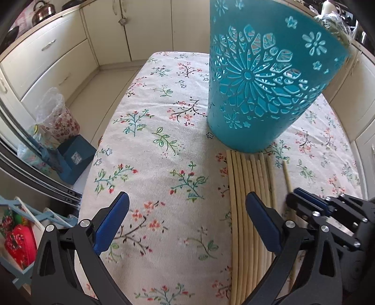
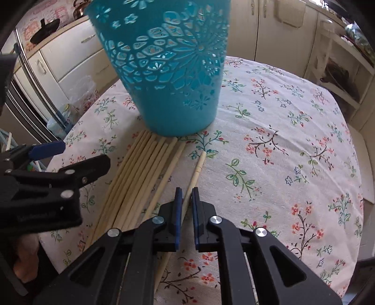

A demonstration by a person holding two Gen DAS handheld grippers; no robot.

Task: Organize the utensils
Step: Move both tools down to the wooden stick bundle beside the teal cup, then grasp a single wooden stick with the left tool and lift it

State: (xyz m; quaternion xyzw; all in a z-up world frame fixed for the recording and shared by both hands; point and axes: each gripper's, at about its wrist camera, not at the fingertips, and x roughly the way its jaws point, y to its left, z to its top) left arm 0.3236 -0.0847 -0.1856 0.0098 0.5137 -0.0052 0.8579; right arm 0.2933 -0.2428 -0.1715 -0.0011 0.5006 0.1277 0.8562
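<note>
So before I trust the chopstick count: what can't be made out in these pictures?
- Teal holder: rim and inside cut off by the top edge, both views.
- Chopsticks: near ends hidden behind the left gripper; far tips tucked at the holder's base.
- Single chopstick: lower length hidden by the right gripper fingers.

Home kitchen, cream cabinets point(image 1: 49, 47), kettle point(image 1: 43, 10), floral tablecloth point(image 1: 152, 140)

a bench point(image 1: 164, 131) is covered by a floral cloth. cream cabinets point(image 1: 58, 61) are seen behind it, and a steel kettle point(image 1: 43, 10) is set on their counter. a plastic-lined flowered bin point(image 1: 58, 117) is stood on the floor beside a blue box point(image 1: 75, 157).
</note>
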